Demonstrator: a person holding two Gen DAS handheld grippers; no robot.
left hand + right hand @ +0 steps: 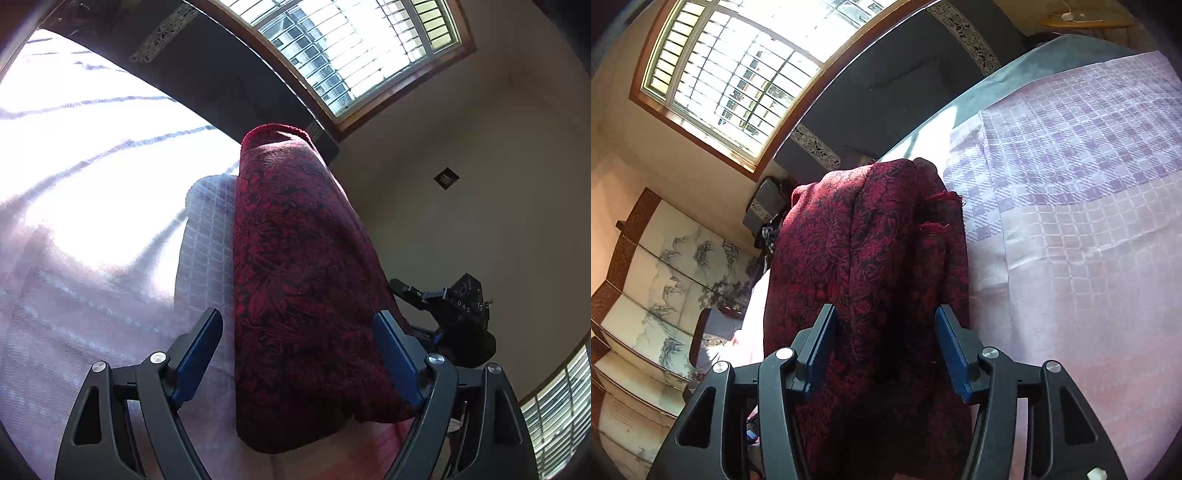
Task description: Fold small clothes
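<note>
A dark red, leaf-patterned cloth (pixel 295 280) is lifted off the bed, stretched forward from my left gripper (pixel 299 321). Its jaws stand wide apart with the cloth lying between and over the right finger; no pinch shows. In the right wrist view the same red cloth (pixel 864 266) hangs folded in thick layers between the blue pads of my right gripper (pixel 884 317), whose jaws are also apart with the fabric bunched between them. The right gripper's black body (pixel 458 314) shows beside the cloth in the left wrist view.
A lilac checked bedsheet (pixel 1089 221) covers the bed under the cloth, sunlit and washed out in the left wrist view (pixel 92 166). A barred window (pixel 731 74), a dark headboard (pixel 886 85) and a painted folding screen (pixel 657 295) stand around.
</note>
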